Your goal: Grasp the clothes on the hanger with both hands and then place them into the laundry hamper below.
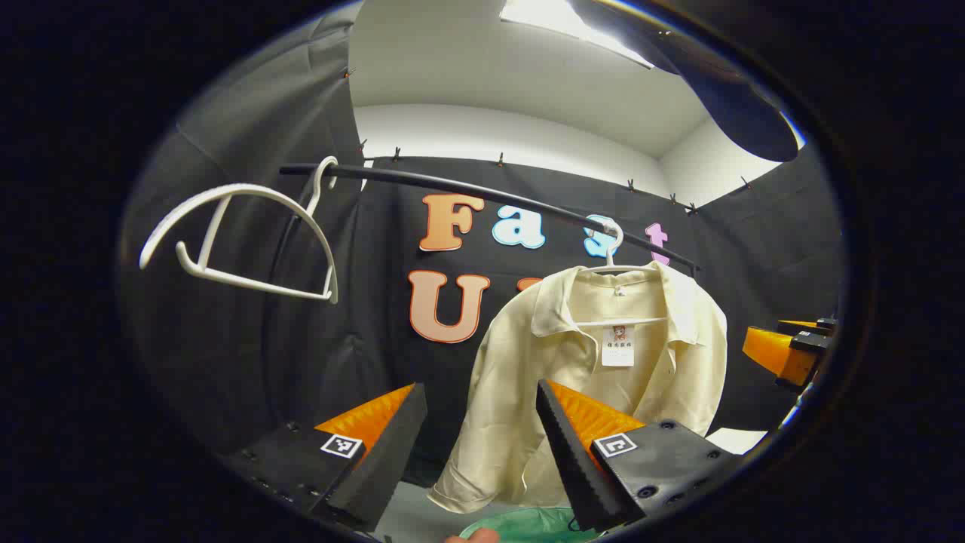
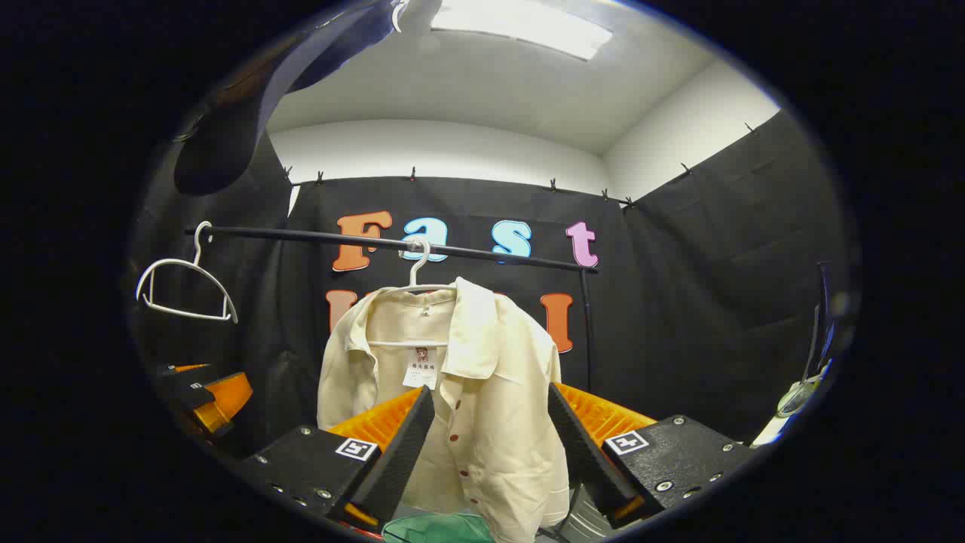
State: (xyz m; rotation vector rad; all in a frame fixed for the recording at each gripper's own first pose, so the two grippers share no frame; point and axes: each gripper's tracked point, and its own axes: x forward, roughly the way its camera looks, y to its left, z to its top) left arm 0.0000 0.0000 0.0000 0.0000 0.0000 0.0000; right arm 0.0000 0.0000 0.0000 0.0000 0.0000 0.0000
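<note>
Approach step: the cream shirt [image 2: 460, 392] hangs untouched on its white hanger [image 2: 417, 273] above the green hamper [image 2: 437, 528], both left tool [image 1: 482, 445] and right tool [image 2: 490, 445] spread and empty, needing to advance onto the fabric.

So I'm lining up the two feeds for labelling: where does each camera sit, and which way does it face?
Left gripper view: rides the left tongs, facing the cream shirt from its left; own open fingers at the bottom, right tongs at the right edge.
Right gripper view: rides the right tongs, facing the shirt head-on; own open fingers at the bottom, left tongs at the left edge.
Shared: shirt on its hanger, black rail, empty white hanger, green hamper below.
</note>
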